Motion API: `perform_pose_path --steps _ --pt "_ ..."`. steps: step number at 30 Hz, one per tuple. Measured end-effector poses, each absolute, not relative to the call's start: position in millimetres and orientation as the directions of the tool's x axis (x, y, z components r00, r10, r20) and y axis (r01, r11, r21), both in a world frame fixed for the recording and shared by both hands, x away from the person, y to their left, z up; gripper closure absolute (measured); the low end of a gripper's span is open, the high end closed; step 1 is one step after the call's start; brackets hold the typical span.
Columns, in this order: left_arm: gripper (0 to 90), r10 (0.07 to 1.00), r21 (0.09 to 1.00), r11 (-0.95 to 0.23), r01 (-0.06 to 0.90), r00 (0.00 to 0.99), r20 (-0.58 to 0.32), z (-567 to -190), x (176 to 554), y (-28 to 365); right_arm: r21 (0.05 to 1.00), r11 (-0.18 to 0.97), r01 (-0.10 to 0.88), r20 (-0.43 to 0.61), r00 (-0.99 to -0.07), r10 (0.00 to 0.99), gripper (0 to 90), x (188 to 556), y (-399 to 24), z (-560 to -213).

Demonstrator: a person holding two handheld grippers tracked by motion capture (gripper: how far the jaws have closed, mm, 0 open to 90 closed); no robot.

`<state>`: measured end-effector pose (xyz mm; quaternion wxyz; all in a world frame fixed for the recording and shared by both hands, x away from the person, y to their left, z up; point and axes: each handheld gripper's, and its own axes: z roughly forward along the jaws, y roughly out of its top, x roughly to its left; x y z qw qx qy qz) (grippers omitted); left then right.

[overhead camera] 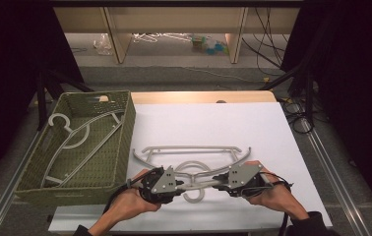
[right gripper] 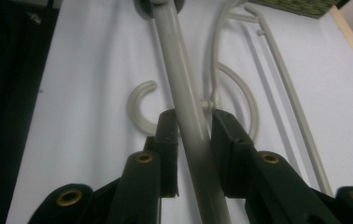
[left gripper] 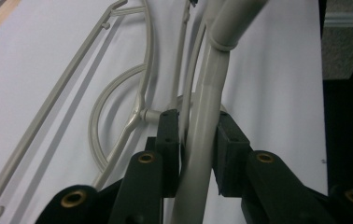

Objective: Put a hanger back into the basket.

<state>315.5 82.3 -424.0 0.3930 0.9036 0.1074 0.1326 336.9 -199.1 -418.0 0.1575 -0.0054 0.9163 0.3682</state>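
The white sheet-covered table (overhead camera: 272, 128) spreads in front of me, and the olive woven plastic basket (overhead camera: 125, 132) sits at its left edge with one pale plastic coat hanger (overhead camera: 83, 142) already lying inside. Beside it on the sheet lies another pale grey plastic clothes hanger (overhead camera: 189, 148), and I hold a third one (overhead camera: 200, 180) over it by its bar.

My left gripper (overhead camera: 178, 186) is clamped on that bar (left gripper: 198, 154), pads pressing both sides. My right gripper (overhead camera: 219, 185) grasps the same bar (right gripper: 191, 135) from the other end.

To do this well, I judge I should lift with both hands level, so the hook (right gripper: 139, 109) clears the lower hanger's loops. Then I would swing left and lower flat into the basket, releasing together.
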Motion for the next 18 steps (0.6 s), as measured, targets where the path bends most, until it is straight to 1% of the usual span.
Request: perform_pose_path --steps 1,2,3,4,5,8,10,12,13,18 --pt "76.0 0.302 0.744 -0.66 0.103 0.943 0.137 -422.9 316.1 82.8 0.682 0.723 -0.108 -0.287 -0.949 0.129 66.2 337.8 -198.7 -417.7" --pt "77.0 0.317 0.76 -0.636 0.129 0.943 0.105 -422.0 316.0 82.4 0.696 0.713 -0.09 -0.287 -0.944 0.162 62.8 338.7 -198.1 -417.2" --pt "78.4 0.34 0.77 -0.617 0.164 0.938 0.073 -419.9 317.6 83.9 0.725 0.687 -0.055 -0.271 -0.939 0.211 54.2 339.7 -197.5 -415.9" --pt "78.5 0.34 0.77 -0.617 0.164 0.938 0.073 -419.9 317.6 83.9 0.725 0.687 -0.055 -0.271 -0.939 0.211 54.2 339.7 -197.5 -415.9" --pt "78.5 0.357 0.769 -0.61 0.191 0.933 0.052 -418.6 319.6 85.9 0.744 0.667 -0.04 -0.264 -0.934 0.239 50.1 339.8 -197.4 -415.3" --pt "78.6 0.423 0.79 -0.535 0.299 0.904 -0.056 -418.9 323.3 91.9 0.79 0.613 0.006 -0.236 -0.92 0.313 43.5 340.5 -198.6 -410.2" --pt "78.6 0.447 0.794 -0.495 0.352 0.887 -0.114 -418.5 326.8 97.4 0.815 0.579 0.035 -0.218 -0.906 0.363 38.6 339.7 -198.9 -407.2" --pt "78.6 0.462 0.792 -0.488 0.367 0.878 -0.122 -417.8 326.7 99.1 0.82 0.571 0.039 -0.217 -0.902 0.374 38.0 339.1 -198.9 -406.7" --pt "78.6 0.468 0.791 -0.474 0.387 0.872 -0.147 -417.2 327.5 102.7 0.826 0.562 0.04 -0.217 -0.898 0.383 37.2 338.0 -198.5 -406.1" --pt "78.7 0.487 0.793 -0.44 0.421 0.854 -0.184 -412.4 325.9 110.2 0.848 0.529 0.035 -0.208 -0.896 0.393 36.1 332.4 -199.2 -402.4"
